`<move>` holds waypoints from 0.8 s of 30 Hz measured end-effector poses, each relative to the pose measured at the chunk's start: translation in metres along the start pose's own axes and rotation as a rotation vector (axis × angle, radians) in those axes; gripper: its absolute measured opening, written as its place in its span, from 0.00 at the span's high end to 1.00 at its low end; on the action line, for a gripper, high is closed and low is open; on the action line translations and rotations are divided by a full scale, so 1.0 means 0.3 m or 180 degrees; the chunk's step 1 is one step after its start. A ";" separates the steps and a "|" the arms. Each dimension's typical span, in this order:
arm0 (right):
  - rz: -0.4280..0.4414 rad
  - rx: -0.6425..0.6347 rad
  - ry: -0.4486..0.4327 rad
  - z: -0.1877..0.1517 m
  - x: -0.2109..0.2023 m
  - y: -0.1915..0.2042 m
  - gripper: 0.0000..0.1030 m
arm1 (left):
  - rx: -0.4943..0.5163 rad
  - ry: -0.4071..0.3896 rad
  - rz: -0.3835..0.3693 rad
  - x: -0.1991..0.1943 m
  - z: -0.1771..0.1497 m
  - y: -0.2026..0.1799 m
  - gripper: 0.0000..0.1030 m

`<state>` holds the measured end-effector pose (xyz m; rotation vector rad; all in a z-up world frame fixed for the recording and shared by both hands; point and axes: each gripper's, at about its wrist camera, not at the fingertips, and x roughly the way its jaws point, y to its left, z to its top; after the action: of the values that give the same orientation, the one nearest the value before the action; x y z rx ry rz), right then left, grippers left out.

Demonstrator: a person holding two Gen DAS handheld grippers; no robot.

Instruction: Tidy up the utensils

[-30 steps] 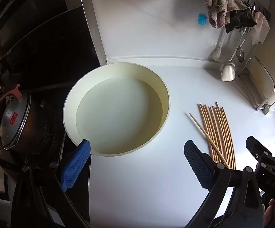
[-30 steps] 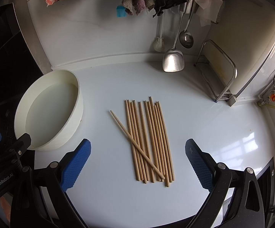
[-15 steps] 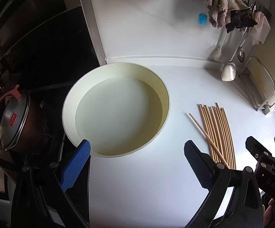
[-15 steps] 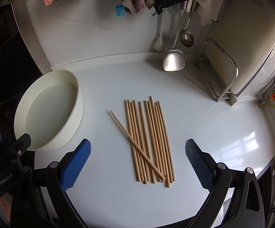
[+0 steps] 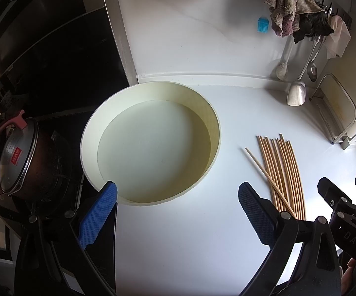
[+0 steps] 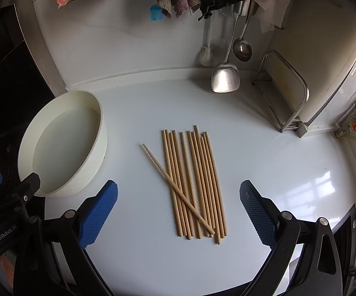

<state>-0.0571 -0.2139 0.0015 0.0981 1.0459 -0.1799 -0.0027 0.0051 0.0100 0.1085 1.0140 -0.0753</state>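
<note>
Right gripper (image 6: 178, 212): your jaws stand wide apart and hold nothing; they hang over the near ends of the chopsticks, straddling the whole bundle.
Left gripper (image 5: 176, 212): also spread wide and holding nothing, poised over the near rim of the basin.
Chopsticks (image 6: 194, 182): a row of bamboo sticks lies flat near the middle of the white countertop (image 6: 276, 172), running from the near edge toward the back wall; they lie side by side, mostly touching.
Crossed stick (image 6: 175, 185): one chopstick lies diagonally on top of the row, its far tip sticking out on the basin side.
Basin (image 6: 96, 113): the round cream tub sits at the left edge of the countertop, beside the stove, well apart from the sticks; nothing shows inside it.
Step in hand: likely gathering the sticks, starting with the loose diagonal one.
How to do it well: lower the right gripper square to the sticks and close across their width, not along them; thin round sticks will roll and fan out if you pinch off-centre.
Tip: take the crossed stick first or nudge it parallel, so the bundle closes evenly.
Risk: the smooth countertop lets sticks skid away from a shallow pinch.
Left side: keep it clear of the basin rim.
</note>
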 end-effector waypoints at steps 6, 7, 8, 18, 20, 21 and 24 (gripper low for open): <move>-0.0006 0.0000 -0.0002 0.000 0.001 0.004 0.08 | 0.0000 -0.0001 0.0000 0.001 -0.002 0.000 0.06; -0.0007 0.0000 -0.0001 0.000 -0.001 0.004 0.08 | -0.0001 0.0001 0.0001 0.001 -0.001 0.000 0.06; -0.0005 -0.0002 -0.0002 0.000 -0.001 0.004 0.08 | -0.0002 0.0002 0.0000 0.000 -0.001 0.000 0.06; -0.0008 0.0001 -0.0005 -0.001 0.000 0.006 0.08 | 0.0003 -0.0001 0.0001 0.001 -0.001 0.000 0.06; -0.0008 0.0011 -0.0009 -0.001 -0.002 0.007 0.08 | 0.0009 0.0000 0.0000 0.000 0.001 0.000 0.06; -0.0009 0.0026 -0.0016 -0.001 -0.001 0.004 0.08 | 0.0013 0.0002 -0.0002 0.002 0.004 0.000 0.06; -0.0021 0.0064 -0.0043 -0.005 -0.008 0.001 0.08 | 0.0031 0.0009 -0.0039 0.006 0.011 -0.001 0.06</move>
<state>-0.0595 -0.2131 0.0030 0.1115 1.0312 -0.1966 0.0010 0.0044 0.0101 0.1114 1.0171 -0.0911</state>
